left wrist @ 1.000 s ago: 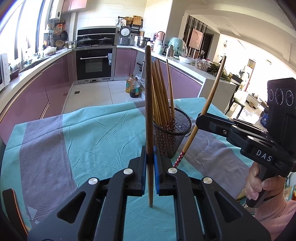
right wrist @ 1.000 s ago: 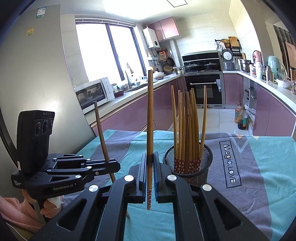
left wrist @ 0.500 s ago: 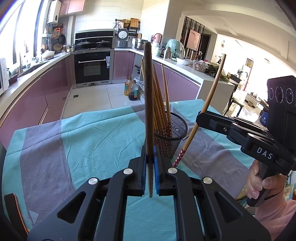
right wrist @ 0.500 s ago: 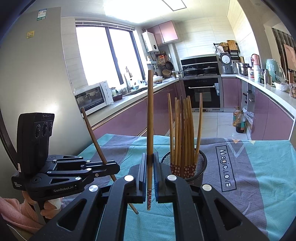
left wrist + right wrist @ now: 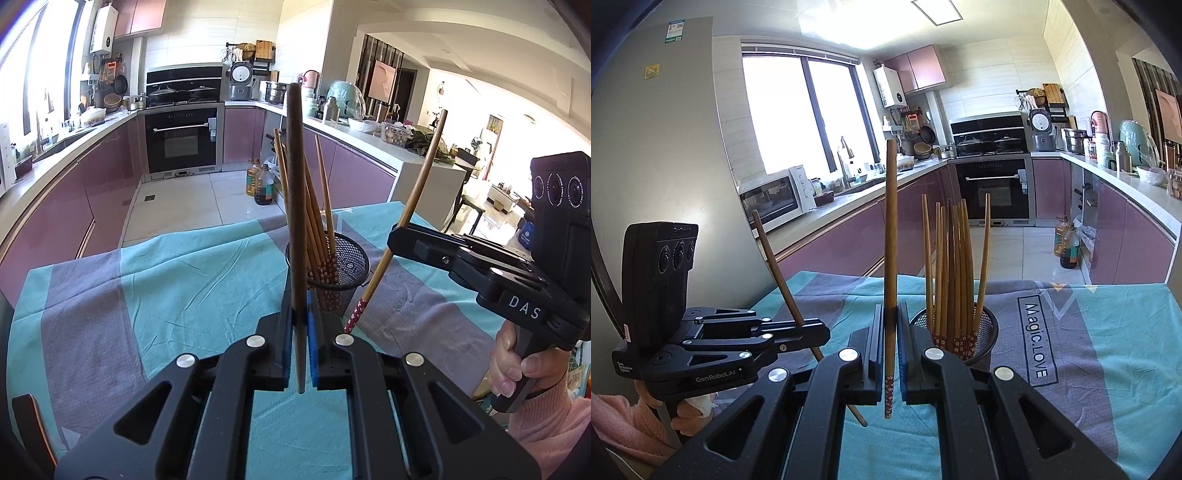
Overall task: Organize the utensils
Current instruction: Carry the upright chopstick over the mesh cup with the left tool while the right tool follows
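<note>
Each gripper clamps one chopstick upright — the left gripper (image 5: 300, 332) shut on a plain-tipped chopstick (image 5: 295, 206), the right gripper (image 5: 891, 347) on a patterned-end chopstick (image 5: 891, 236). Over the last second both have drawn closer to the mesh basket (image 5: 984, 332), which stands mid-tablecloth (image 5: 166, 288) holding the other chopsticks — dropping in looks next.
</note>
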Tool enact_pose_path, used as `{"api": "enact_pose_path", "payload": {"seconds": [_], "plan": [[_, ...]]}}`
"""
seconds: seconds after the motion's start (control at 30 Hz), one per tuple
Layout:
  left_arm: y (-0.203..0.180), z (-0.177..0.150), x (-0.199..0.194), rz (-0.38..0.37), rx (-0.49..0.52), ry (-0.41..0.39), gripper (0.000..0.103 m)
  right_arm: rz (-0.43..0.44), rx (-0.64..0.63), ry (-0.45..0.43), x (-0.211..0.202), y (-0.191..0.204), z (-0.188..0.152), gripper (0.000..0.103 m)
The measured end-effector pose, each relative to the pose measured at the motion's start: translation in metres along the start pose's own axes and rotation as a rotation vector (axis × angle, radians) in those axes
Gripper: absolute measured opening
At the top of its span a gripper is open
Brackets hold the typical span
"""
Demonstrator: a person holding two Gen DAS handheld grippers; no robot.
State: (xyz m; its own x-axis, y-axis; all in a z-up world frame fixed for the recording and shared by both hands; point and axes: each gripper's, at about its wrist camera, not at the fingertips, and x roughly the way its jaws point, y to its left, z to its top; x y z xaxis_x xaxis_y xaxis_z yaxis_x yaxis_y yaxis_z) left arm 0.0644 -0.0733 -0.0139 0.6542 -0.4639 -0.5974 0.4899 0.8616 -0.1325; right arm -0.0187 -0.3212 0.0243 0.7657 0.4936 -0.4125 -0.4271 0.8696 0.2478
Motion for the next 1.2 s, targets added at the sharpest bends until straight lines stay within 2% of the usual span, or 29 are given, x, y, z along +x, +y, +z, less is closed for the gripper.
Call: {"api": "enact_pose_path", "payload": {"seconds": [1.2], "plan": [[-0.005, 0.016, -0.005, -0.002, 0.035, -0.037, 0.008, -0.015, -0.006, -0.041, -0.008, -0.006, 0.012, 0.006]]}}
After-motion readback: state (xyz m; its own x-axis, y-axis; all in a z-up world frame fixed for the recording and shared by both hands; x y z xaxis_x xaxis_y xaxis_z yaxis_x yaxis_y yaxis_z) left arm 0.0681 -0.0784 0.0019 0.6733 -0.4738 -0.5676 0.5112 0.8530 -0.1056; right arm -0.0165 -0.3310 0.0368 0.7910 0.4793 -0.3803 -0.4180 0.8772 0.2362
